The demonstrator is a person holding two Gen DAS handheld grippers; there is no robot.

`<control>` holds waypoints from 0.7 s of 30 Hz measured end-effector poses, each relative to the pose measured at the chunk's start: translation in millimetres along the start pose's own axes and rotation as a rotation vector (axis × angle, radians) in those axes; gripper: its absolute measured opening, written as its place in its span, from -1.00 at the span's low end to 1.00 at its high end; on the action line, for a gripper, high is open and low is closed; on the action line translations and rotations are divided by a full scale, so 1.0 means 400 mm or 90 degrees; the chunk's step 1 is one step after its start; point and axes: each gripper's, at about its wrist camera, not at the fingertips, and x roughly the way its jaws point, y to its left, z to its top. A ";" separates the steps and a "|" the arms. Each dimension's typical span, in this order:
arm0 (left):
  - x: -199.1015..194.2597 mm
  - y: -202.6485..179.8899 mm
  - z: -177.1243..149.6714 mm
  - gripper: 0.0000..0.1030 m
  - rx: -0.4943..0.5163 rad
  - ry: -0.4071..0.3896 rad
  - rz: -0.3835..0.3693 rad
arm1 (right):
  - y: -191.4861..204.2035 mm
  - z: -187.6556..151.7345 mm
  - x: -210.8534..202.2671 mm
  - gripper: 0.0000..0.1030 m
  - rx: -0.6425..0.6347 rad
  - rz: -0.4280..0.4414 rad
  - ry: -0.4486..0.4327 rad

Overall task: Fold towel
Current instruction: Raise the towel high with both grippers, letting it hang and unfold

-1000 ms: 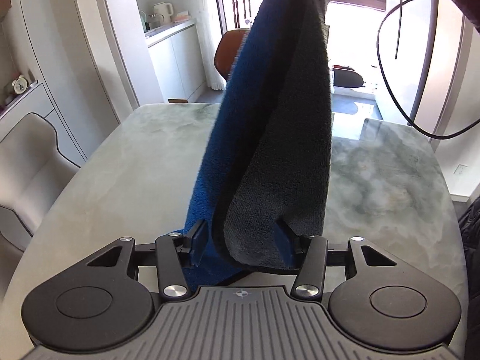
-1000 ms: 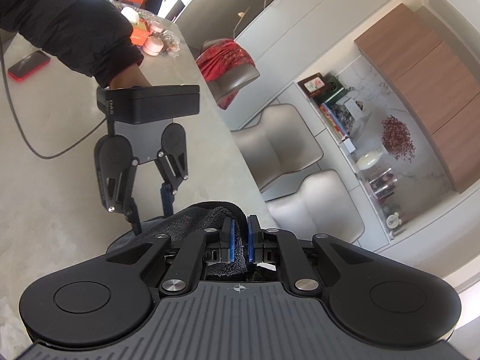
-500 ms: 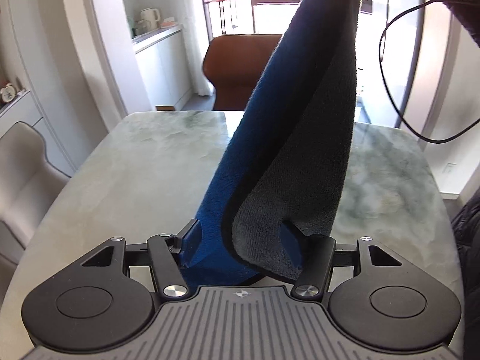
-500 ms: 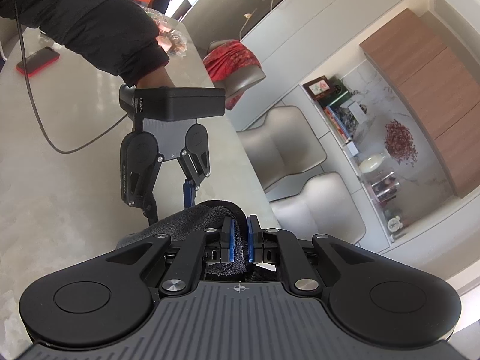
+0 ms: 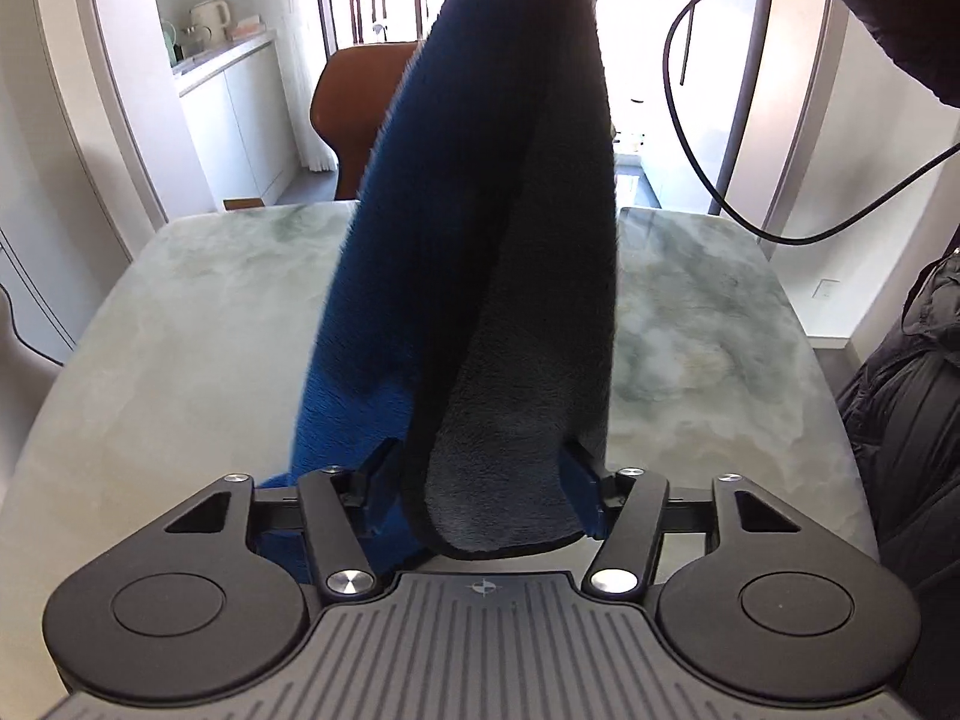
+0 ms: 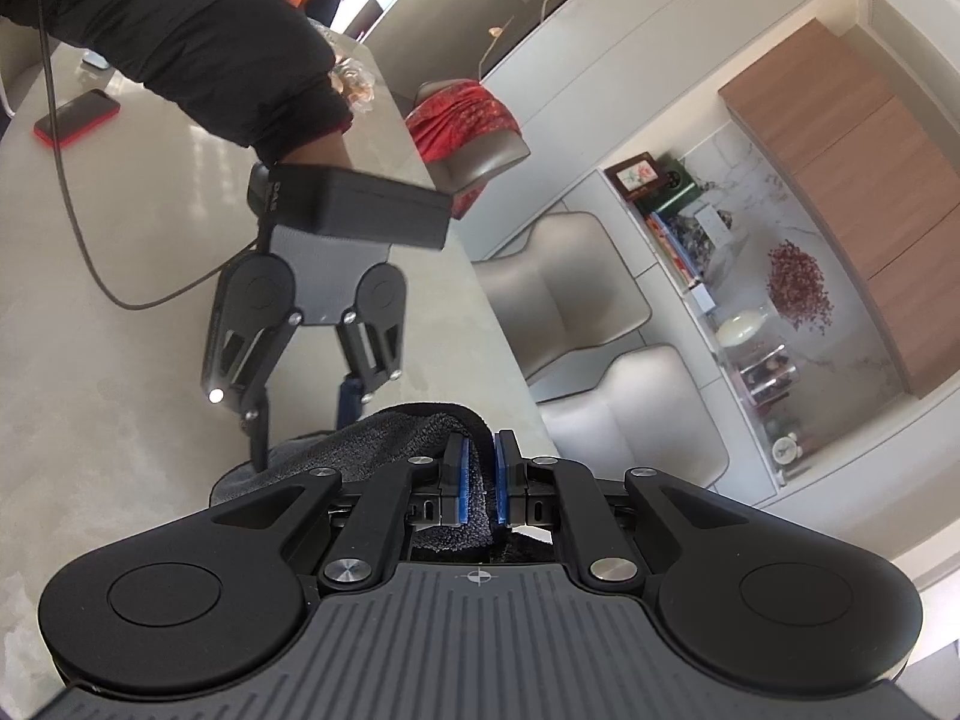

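A towel point(image 5: 480, 252), blue on one side and grey on the other, hangs down from above over the marble table point(image 5: 180, 324). Its lower corner dangles between the wide-open jaws of my left gripper point(image 5: 480, 468), whose fingers do not pinch it. My right gripper point(image 6: 479, 480) is shut on the top edge of the towel point(image 6: 384, 450) and holds it up. The left gripper point(image 6: 300, 402) also shows in the right wrist view, below, fingers spread around the hanging cloth.
A black cable point(image 5: 708, 180) loops at the right. A brown chair point(image 5: 354, 114) stands at the table's far end. A red phone point(image 6: 75, 125) lies on the table. Grey chairs point(image 6: 576, 294) stand along the table's side.
The left gripper has moved closer under the right one and turned to face the far end of the table. The towel's lower corner sits deeper between its open fingers.
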 end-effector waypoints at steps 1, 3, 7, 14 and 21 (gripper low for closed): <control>0.005 -0.003 -0.001 -0.07 -0.003 -0.001 -0.001 | 0.000 0.002 0.000 -0.84 -0.002 0.001 -0.001; 0.013 -0.009 -0.001 -0.24 -0.003 0.000 -0.006 | 0.000 0.004 0.000 -0.84 -0.005 0.002 -0.002; -0.004 -0.032 -0.009 -0.64 0.009 0.020 0.006 | -0.003 -0.004 0.002 -0.84 -0.003 -0.004 0.005; -0.089 -0.074 -0.017 -0.88 -0.012 0.060 0.155 | 0.001 -0.020 0.013 -0.84 0.018 -0.022 0.009; -0.247 -0.108 0.022 -0.89 -0.032 0.090 0.345 | -0.010 -0.012 0.021 -0.84 0.047 -0.049 -0.009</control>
